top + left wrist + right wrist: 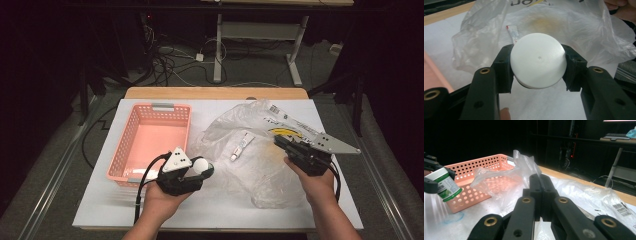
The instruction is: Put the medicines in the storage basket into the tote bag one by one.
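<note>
My left gripper (202, 168) is shut on a small jar (200, 164) with a white cap, just right of the pink basket's near corner. In the left gripper view the round white cap (538, 60) sits squeezed between both pads. The right gripper view shows the same jar (445, 185) with a green and white label. My right gripper (276, 140) has its jaws closed on the edge of a clear plastic bag (260, 165), pinching the film at the tips (540, 178). A small white tube (241, 146) lies inside the bag.
The pink perforated basket (150, 106) stands at the left of the white table sheet (225, 210), with nothing visible in it. The crumpled bag spreads over the sheet's middle and right. Beyond the table's far wooden edge are desk legs and cables on the floor.
</note>
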The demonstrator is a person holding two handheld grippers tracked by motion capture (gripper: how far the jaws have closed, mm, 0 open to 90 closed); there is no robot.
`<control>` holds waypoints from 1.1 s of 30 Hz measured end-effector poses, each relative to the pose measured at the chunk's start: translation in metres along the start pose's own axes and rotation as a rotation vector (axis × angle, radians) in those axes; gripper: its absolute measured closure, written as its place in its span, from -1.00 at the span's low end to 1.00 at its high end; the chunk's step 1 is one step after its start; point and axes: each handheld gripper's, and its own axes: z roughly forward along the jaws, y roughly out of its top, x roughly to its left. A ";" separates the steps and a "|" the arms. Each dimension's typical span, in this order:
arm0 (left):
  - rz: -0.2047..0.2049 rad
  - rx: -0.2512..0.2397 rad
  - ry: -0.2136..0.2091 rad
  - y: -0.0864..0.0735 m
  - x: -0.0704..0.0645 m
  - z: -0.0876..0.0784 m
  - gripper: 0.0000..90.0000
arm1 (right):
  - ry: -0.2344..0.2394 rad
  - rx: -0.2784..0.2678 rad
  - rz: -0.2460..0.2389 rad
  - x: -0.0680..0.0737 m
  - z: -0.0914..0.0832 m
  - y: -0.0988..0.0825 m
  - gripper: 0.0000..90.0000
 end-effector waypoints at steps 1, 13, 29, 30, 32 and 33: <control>0.008 0.004 -0.001 0.001 -0.002 0.002 0.08 | -0.001 -0.001 -0.002 0.000 0.000 0.000 1.00; 0.025 0.025 -0.019 0.016 -0.012 0.042 0.08 | 0.011 -0.006 0.005 0.001 0.001 0.001 1.00; 0.043 0.040 -0.027 0.036 -0.015 0.121 0.08 | 0.013 -0.007 0.009 0.001 0.002 0.000 1.00; 0.047 0.038 -0.023 0.037 -0.015 0.124 0.08 | 0.011 -0.007 0.010 0.001 0.003 0.000 1.00; 0.048 0.030 -0.022 0.039 -0.015 0.131 0.08 | 0.014 -0.003 -0.001 0.001 0.004 0.000 1.00; 0.046 0.035 -0.026 0.040 -0.015 0.134 0.08 | 0.014 -0.002 0.001 0.001 0.004 -0.001 1.00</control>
